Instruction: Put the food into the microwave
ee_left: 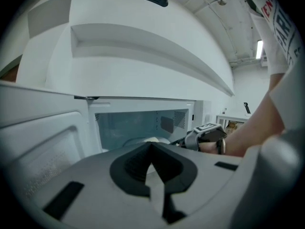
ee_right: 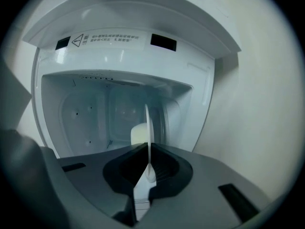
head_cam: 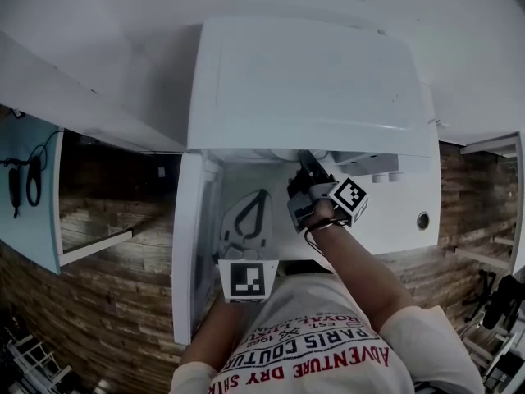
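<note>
The white microwave (head_cam: 303, 80) stands with its door (head_cam: 187, 245) swung open to the left. My right gripper (head_cam: 306, 167) reaches into the cavity, shut on the rim of a white plate (ee_right: 148, 128), which shows edge-on between its pads. A pale lump of food (ee_right: 138, 133) sits on the plate inside the cavity. In the left gripper view the plate (ee_left: 147, 140) shows low in the cavity, with the right gripper (ee_left: 206, 136) beside it. My left gripper (head_cam: 261, 194) hovers in front of the opening, near the door. Its jaws are shut with nothing between them.
The microwave's control panel with a round knob (head_cam: 422, 220) lies right of the cavity. A light-blue panel with black items hanging on it (head_cam: 29, 195) is at far left, above a wooden shelf (head_cam: 98, 240). Brick-patterned wall surrounds the unit.
</note>
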`<state>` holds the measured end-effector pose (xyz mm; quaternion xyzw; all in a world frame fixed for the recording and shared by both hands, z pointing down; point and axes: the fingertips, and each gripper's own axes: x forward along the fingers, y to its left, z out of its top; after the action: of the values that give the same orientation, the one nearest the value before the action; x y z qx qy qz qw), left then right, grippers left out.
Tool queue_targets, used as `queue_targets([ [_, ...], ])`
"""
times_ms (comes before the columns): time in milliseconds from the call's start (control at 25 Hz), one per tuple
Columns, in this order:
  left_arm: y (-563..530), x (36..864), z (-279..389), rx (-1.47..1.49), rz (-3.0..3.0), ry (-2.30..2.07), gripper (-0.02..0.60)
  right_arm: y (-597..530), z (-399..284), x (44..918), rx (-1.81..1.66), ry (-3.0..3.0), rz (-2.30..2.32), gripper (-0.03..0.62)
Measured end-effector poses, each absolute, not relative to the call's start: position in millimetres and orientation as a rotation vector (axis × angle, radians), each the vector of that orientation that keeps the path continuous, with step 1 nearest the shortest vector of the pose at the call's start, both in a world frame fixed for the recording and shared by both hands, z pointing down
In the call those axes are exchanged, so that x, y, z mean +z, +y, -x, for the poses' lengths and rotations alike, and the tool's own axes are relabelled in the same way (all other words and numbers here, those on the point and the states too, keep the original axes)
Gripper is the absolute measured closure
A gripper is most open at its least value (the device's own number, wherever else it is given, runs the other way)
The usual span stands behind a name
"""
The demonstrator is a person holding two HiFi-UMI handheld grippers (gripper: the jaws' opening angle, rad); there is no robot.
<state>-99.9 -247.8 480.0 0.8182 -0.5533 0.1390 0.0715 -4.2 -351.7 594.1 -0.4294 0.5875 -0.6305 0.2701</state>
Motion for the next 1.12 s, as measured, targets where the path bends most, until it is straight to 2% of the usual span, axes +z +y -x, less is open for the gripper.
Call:
queue_targets([
  [400, -249.9, 478.2, 101.2, 0.408, -2.456, -1.663, 0.577, -361.8, 13.8, 583.2, -1.704, 1.682, 1.226, 0.568],
  [600, -248.5, 483.5, 99.5, 0.409, -2.451, -1.639, 0.577, -361.3, 16.1, 569.1, -1.617, 1.736, 1.243, 0.399],
  [800, -249.5, 485.4, 98.6, 0.449, -2.488, -1.627, 0.577, -361.3, 8.0, 563.7, -1.494, 1.850, 1.400, 0.322],
  [960, -248.2, 485.5, 96.5, 0.432, -2.472, -1.617, 0.577, -360.7, 5.7, 566.0, -1.403, 1.979, 1.555, 0.312],
  [1120, -246.8, 484.1, 95.0, 0.441, -2.498, -1.605, 0.577, -362.9, 7.8, 566.3, -1.332, 2.081, 1.635, 0.275],
])
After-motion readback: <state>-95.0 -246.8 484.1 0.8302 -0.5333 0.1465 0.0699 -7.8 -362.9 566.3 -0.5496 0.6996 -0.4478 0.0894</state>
